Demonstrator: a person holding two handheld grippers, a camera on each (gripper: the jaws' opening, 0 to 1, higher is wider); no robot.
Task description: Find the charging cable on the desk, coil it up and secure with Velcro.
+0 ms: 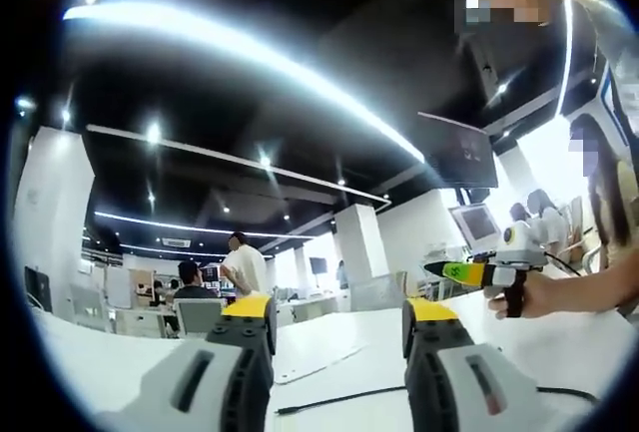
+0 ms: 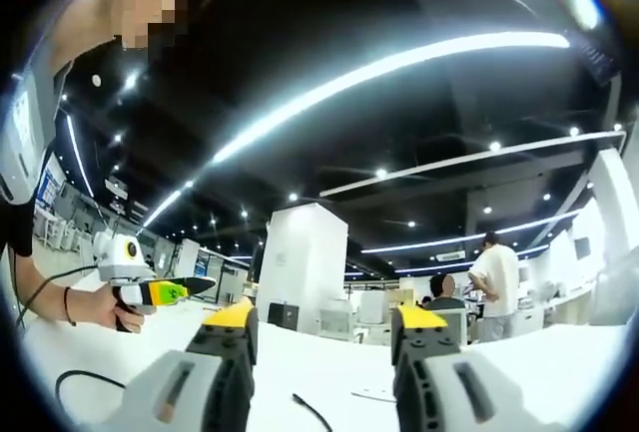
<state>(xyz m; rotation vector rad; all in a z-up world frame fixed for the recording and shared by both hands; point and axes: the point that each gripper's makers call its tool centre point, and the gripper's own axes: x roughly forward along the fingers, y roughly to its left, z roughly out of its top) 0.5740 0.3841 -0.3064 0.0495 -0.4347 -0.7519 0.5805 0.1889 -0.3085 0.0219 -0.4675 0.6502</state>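
From my left hand-held gripper (image 1: 339, 337) I see its jaws standing apart with nothing between them, low over the white bench (image 1: 329, 337). Just beyond those jaws the black charging cable (image 1: 339, 399) lies loose on the bench, running off to the right past the right-hand jaw. In the right gripper view my right hand-held gripper (image 2: 321, 337) is likewise spread and empty, with one free cable end (image 2: 312, 410) lying between its jaws and a loop of cable (image 2: 80, 380) to the left of them. Farther from the cable, a person's hand (image 1: 519, 297) holds another yellow-tipped gripper (image 1: 469, 271) above the bench. Beyond that stand a white pillar (image 2: 300, 262) and people at far desks. I judge the task barely begun: the cable is found but uncoiled, neither gripper holds it, and I can make out no Velcro strap.
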